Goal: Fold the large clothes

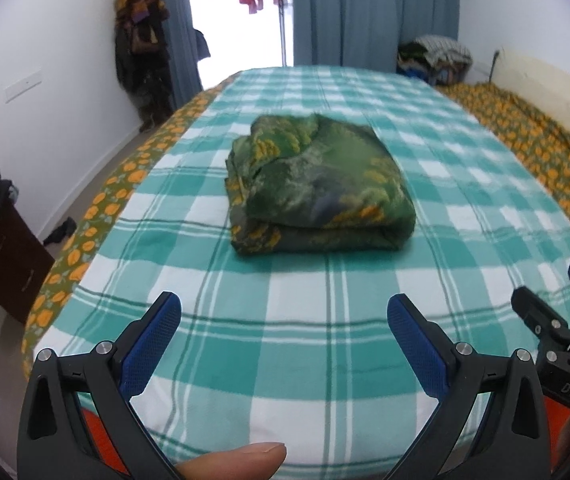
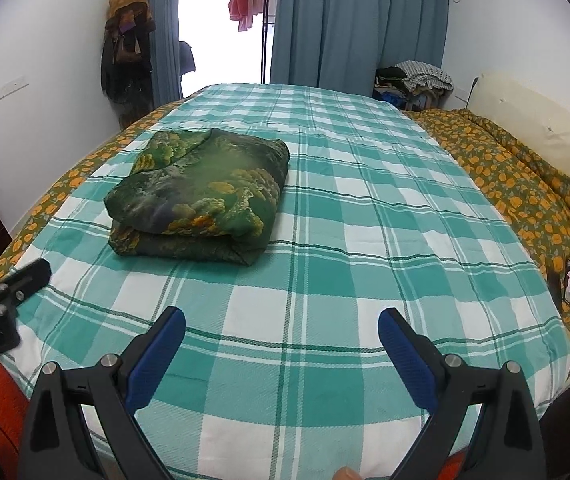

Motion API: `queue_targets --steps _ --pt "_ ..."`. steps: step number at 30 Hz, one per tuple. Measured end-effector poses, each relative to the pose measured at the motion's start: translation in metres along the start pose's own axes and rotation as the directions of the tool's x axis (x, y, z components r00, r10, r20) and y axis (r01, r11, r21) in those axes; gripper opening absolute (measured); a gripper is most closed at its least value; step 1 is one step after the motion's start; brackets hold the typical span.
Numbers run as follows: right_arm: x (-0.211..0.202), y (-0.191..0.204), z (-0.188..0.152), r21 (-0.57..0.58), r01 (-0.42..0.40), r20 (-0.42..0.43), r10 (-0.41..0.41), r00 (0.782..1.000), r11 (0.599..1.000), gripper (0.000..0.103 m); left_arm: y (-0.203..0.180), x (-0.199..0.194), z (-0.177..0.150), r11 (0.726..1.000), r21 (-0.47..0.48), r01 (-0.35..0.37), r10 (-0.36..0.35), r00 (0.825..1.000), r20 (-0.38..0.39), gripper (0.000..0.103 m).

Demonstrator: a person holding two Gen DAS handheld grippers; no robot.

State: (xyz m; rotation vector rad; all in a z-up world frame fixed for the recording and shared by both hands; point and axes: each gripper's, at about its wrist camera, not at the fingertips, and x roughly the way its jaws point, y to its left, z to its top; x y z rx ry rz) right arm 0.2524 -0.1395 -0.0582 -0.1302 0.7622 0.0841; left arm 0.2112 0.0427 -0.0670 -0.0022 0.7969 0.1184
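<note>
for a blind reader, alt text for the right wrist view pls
A folded green and yellow patterned garment lies on a teal and white checked bedsheet. The open right gripper hovers empty near the bed's front edge.

Bare checked sheet (image 1: 285, 340) before folded garment (image 1: 317, 184)

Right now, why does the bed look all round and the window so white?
In both wrist views the fisheye lens bows the checked bedspread and darkens the corners. In both, daylight between the curtains washes out to white. In the left wrist view the folded green garment looks softly blurred; in the right wrist view it is sharper.
</note>
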Motion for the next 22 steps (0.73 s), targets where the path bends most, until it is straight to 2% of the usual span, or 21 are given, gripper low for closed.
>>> queue_targets --steps 5,18,22 --pt "-0.005 0.004 -0.002 -0.009 -0.001 -0.001 0.001 1.0 1.0 0.099 -0.005 -0.007 -0.005 0.999 0.041 -0.018 0.018 1.0 0.015 0.102" --pt "-0.008 0.014 -0.009 -0.03 -0.007 -0.01 0.007 1.0 1.0 0.099 -0.005 -0.011 -0.01 0.998 0.054 -0.013 0.012 1.0 0.027 0.102" --pt "-0.008 0.013 -0.009 -0.026 -0.009 -0.011 0.009 1.0 1.0 0.099 -0.01 -0.014 -0.011 0.996 0.077 -0.036 0.032 0.998 0.047 0.102"
